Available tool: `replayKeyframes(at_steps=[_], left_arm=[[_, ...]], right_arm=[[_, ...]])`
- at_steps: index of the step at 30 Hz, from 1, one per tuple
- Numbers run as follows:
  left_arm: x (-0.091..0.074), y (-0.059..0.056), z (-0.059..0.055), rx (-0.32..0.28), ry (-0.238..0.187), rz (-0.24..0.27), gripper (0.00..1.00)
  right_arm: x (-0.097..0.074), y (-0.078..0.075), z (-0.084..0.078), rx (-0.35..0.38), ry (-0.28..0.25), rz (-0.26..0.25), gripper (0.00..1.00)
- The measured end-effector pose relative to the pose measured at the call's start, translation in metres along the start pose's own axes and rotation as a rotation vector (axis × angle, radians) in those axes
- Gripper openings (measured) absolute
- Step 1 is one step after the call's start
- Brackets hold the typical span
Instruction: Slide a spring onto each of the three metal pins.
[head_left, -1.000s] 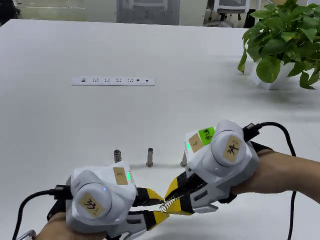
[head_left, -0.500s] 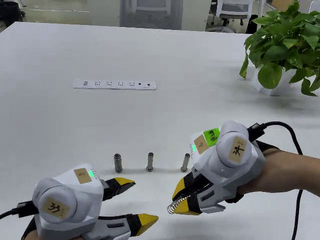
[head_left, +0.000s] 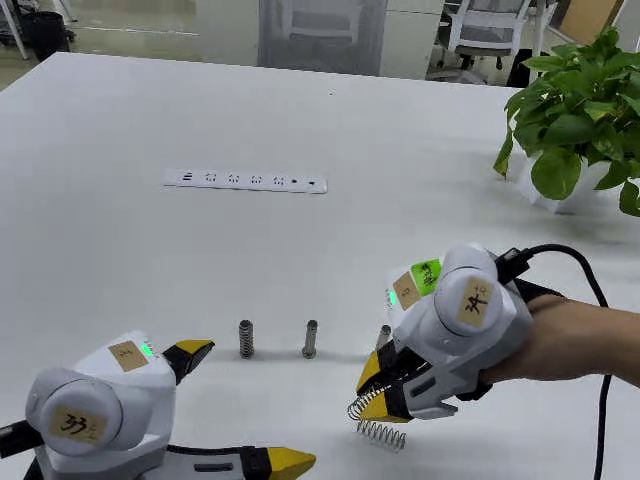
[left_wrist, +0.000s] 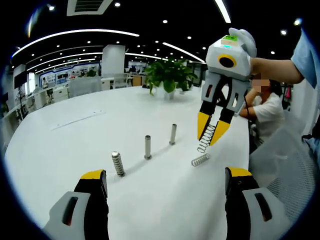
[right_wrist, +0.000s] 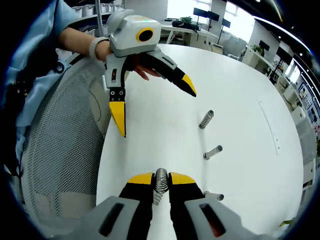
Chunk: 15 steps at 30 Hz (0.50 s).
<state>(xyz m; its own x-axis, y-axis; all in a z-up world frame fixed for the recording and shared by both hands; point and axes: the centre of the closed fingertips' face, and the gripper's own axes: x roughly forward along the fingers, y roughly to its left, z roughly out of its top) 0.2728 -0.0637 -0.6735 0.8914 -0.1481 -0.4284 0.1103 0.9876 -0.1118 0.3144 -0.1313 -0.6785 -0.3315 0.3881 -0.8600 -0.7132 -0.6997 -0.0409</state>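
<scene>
Three metal pins stand in a row on the white table (head_left: 120, 260). The left pin (head_left: 246, 339) (left_wrist: 118, 163) (right_wrist: 206, 119) wears a spring. The middle pin (head_left: 310, 338) (left_wrist: 148, 147) (right_wrist: 213, 152) and the right pin (head_left: 383, 337) (left_wrist: 173, 134) (right_wrist: 212, 195) are bare. My right gripper (head_left: 375, 395) (left_wrist: 212, 132) (right_wrist: 161, 179) hovers in front of the right pin, shut on a spring (head_left: 355, 405) (left_wrist: 205, 139) (right_wrist: 160, 182) that hangs from its tips. A loose spring (head_left: 382, 433) (left_wrist: 200, 159) lies on the table just below. My left gripper (head_left: 243, 405) (left_wrist: 164, 175) (right_wrist: 155, 107) is open wide and holds nothing, near the front left.
A white power strip (head_left: 245, 181) lies farther back in the middle of the table. At the right edge stands a potted plant (head_left: 575, 130) (left_wrist: 169, 75). A black cable (head_left: 590, 300) trails from the right gripper. Office chairs stand beyond the far edge.
My left gripper let go of the spring, opened and drew back to the left. The right gripper kept the spring and shifted slightly. A loose spring now shows on the table beneath it.
</scene>
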Motion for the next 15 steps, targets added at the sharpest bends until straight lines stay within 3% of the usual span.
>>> replayKeyframes(at_steps=[15], left_arm=[[-0.005, 0.008, -0.008, 0.019, 0.001, 0.051, 1.00]], right_arm=[[-0.010, -0.048, 0.011, -0.114, 0.088, -0.021, 0.12]])
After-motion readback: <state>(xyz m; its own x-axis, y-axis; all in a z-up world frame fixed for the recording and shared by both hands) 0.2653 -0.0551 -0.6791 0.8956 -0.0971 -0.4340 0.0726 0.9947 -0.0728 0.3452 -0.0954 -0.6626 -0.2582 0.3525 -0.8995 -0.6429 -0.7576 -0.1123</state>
